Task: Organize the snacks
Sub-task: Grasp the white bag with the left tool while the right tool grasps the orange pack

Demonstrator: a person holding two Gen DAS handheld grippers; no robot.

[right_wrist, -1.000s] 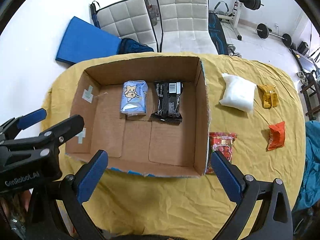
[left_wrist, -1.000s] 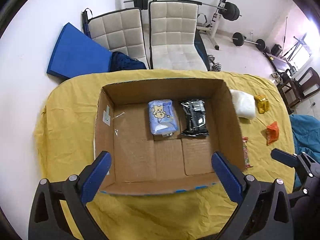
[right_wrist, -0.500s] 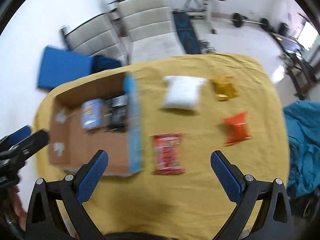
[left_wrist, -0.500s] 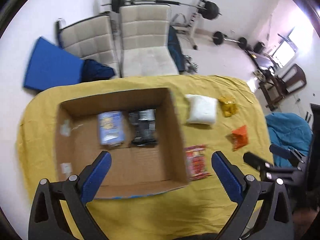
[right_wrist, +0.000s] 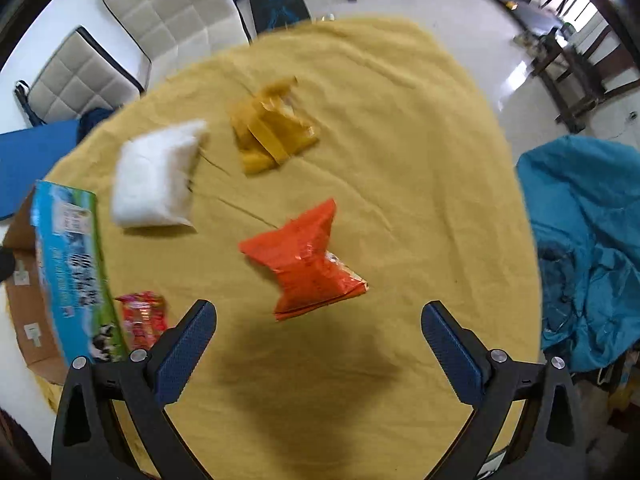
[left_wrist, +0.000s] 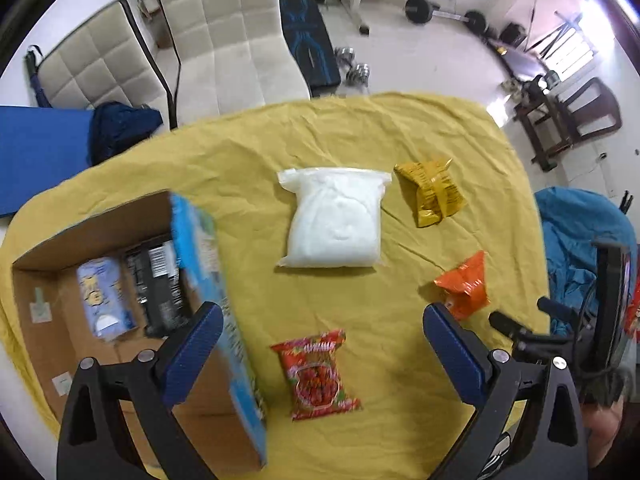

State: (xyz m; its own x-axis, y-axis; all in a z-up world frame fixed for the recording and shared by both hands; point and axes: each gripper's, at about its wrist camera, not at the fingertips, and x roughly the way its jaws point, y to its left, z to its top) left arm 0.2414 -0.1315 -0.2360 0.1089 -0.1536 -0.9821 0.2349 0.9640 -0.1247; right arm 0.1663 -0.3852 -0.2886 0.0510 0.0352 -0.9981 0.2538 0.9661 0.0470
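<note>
Orange crinkled foil snack packet (right_wrist: 306, 260) lies flat on the yellow cloth-covered table (right_wrist: 400, 152), ahead of the right gripper (right_wrist: 319, 338), between the lines of its two blue-padded fingers (right_wrist: 186, 346) and not touched by either. Right gripper's jaws stand wide apart, nothing between them.

Clock bearings from the orange packet, right wrist view: gold-yellow foil snack packet (right_wrist: 272, 132) at 11 o'clock, apart from it. White soft plastic pouch (right_wrist: 154, 176) at 10 o'clock, just beside the gold packet; outline blurred. Red printed snack packet (right_wrist: 142, 320) at 8 o'clock, right beside the outer wall of the open brown cardboard box (right_wrist: 68, 268), whose outside is printed blue and green; contact with the wall cannot be told.

Left wrist view: left gripper (left_wrist: 320, 350) hovers above the red printed packet (left_wrist: 316, 374), which lies flat between the finger lines, fingers spread wide and empty. From this packet the white pouch (left_wrist: 334, 220) sits at 12 o'clock, gold packet (left_wrist: 430, 192) at 1 o'clock, orange packet (left_wrist: 464, 288) at 2 o'clock. Cardboard box (left_wrist: 224, 320) at 9 o'clock. Inside the box: a light-blue cartoon-print packet (left_wrist: 104, 296) and a black barcode-labelled packet (left_wrist: 160, 288), side by side on the floor; both blurred.

Off the table at 3 o'clock: teal crumpled fabric (right_wrist: 588, 248).
</note>
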